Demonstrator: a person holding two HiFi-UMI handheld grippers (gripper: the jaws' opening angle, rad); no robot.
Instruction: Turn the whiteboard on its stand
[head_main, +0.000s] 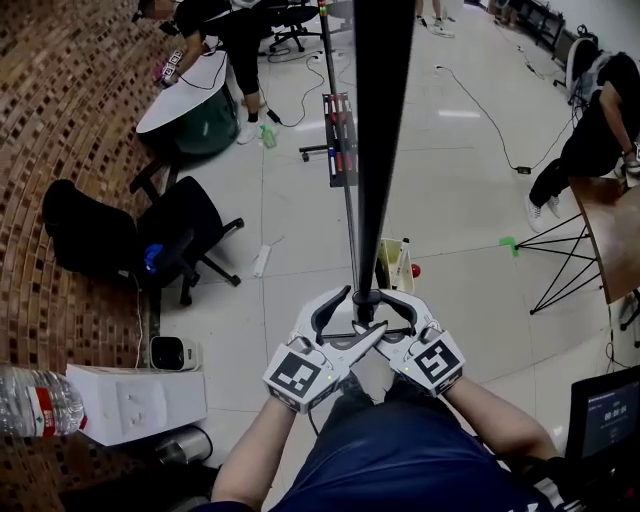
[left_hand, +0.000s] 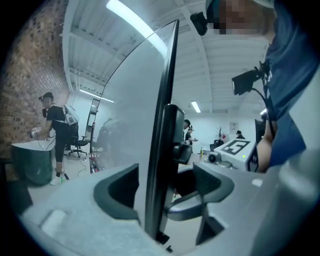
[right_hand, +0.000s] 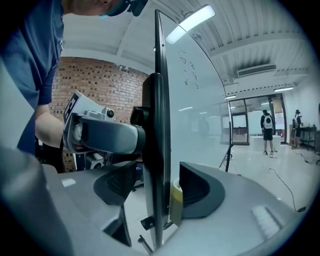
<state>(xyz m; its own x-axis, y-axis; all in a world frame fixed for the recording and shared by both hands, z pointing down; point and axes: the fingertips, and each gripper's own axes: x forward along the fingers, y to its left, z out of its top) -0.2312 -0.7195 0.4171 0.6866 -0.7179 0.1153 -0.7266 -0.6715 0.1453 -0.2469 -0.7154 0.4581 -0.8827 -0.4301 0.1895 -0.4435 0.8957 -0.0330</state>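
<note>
whiteboard (head_main: 385, 120): edge-on in head view, top cut off by frame edge, faces unseen | pen marks (right_hand: 187, 62): on board face, too small to read | water bottle (head_main: 30, 400): cut by left edge | monitor (head_main: 605, 415): cut by right edge

A big office work room.
A whiteboard (head_main: 383, 120) stands between the jaws. Left of the jaws are a brick wall (head_main: 60, 120), a white table (head_main: 190, 90) and a black chair on wheels (head_main: 180, 235). Past the jaws, a shiny white floor (head_main: 460, 190) has long cables (head_main: 480, 118) and people (head_main: 595, 135). Long lights (right_hand: 192, 22) hang high above.
</note>
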